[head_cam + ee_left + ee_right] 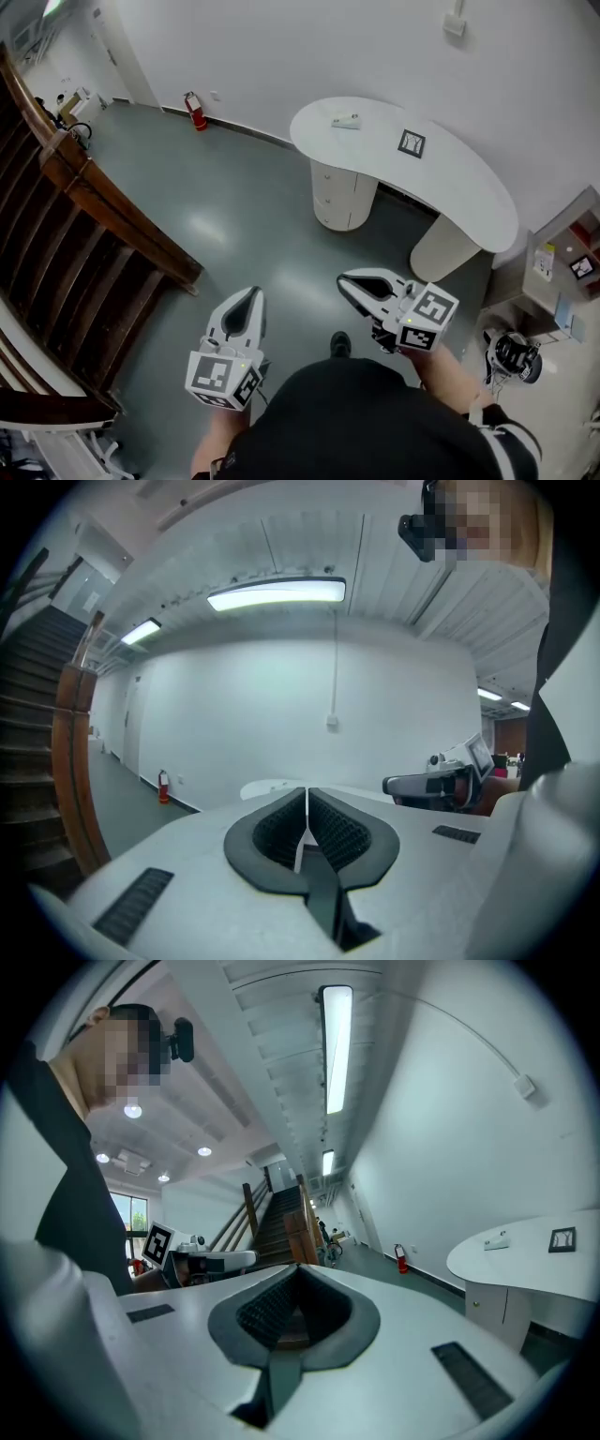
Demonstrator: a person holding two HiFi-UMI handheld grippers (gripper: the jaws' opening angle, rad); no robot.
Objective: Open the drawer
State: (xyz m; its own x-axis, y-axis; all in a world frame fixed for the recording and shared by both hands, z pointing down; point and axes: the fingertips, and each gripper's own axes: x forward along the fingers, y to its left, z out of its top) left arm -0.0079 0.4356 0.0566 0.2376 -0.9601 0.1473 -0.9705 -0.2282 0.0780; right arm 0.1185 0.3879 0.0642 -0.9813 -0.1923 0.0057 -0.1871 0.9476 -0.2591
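Nothing is done yet: the white rounded drawer cabinet (pixel 342 195) under the white curved worktop (pixel 459 187) looks closed and stands well ahead of both tools. The left hand-held gripper (pixel 253 292) and the right hand-held gripper (pixel 345 278) are each pinched together on nothing. The approach, the grasp and the pull all remain. No writing is legible; there is only a black-and-white square marker (pixel 411 142) on the worktop, ahead of the right one

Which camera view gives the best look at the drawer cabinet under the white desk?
The head view: the drawer cabinet shows clearly under the white desk. The right gripper view catches part of it, far right. The left gripper view shows only a sliver of desktop, no cabinet.
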